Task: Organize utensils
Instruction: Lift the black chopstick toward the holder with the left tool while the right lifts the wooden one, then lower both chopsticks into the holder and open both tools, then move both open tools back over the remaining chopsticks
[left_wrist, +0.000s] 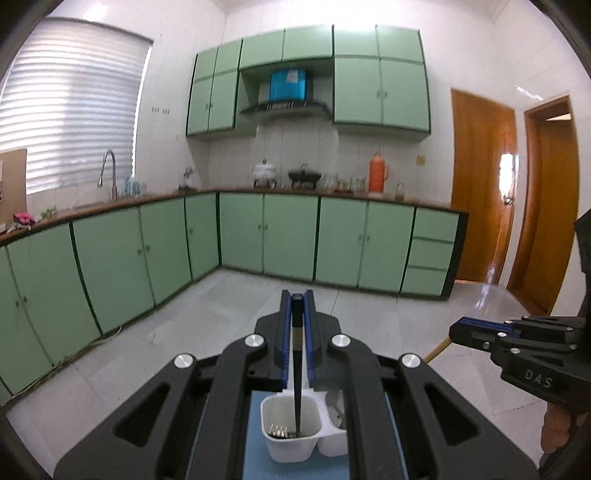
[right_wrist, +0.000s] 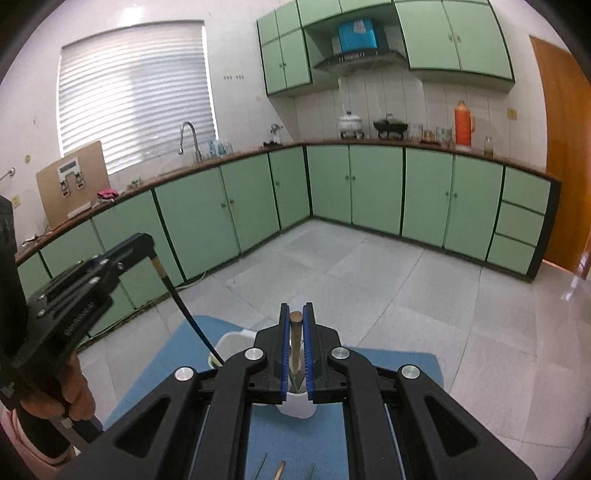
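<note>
The worktop (right_wrist: 498, 369) is pale, shiny and smooth. A blue mat (right_wrist: 291, 439) lies flat on it. On the mat stands a white holder (left_wrist: 291, 443) with two cups joined side by side. The cup at 9 o'clock has fork tips showing at its bottom. The cup at 3 o'clock is partly hidden. In the right wrist view, at the mat's 6 o'clock edge, a few thin utensils (right_wrist: 280, 469) lie on the blue. Only their ends show, so I cannot tell what they are.
</note>
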